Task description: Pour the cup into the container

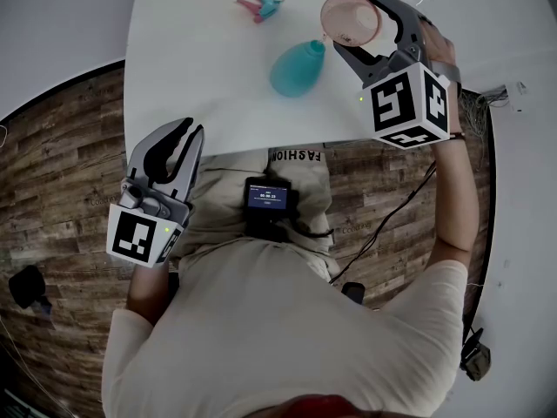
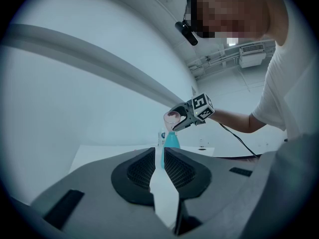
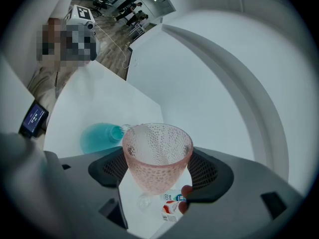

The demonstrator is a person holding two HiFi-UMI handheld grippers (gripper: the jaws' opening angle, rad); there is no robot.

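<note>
Item: pink dimpled glass cup (image 3: pixel 157 153), stemmed, its bowl clamped between the two jaws of the right gripper (image 3: pixel 160 169), which are spread wide to the bowl's width. The cup is held off the round white table (image 1: pixel 200 68), and in the left gripper view it hangs close above the mouth of the teal narrow-necked container (image 2: pixel 172 140), leaning toward it. Contents of the cup: not discernible. The container stands upright and unsupported on the table. Left gripper (image 1: pixel 189 131): jaws drawn almost together with only a thin slit between, holding nothing, positioned near the table's near edge, well apart from the container. Also present: a small printed carton (image 3: pixel 172 209) and a small red-and-teal object (image 1: pixel 259 5), both beyond the container. Risks, as judged: the narrow neck leaves little margin, so a tilt begun off-centre would likely send the pour onto the table; the cup's rim could knock the unsteadied container over; the rounded bowl may rotate or slip in the pads during tipping.
</note>
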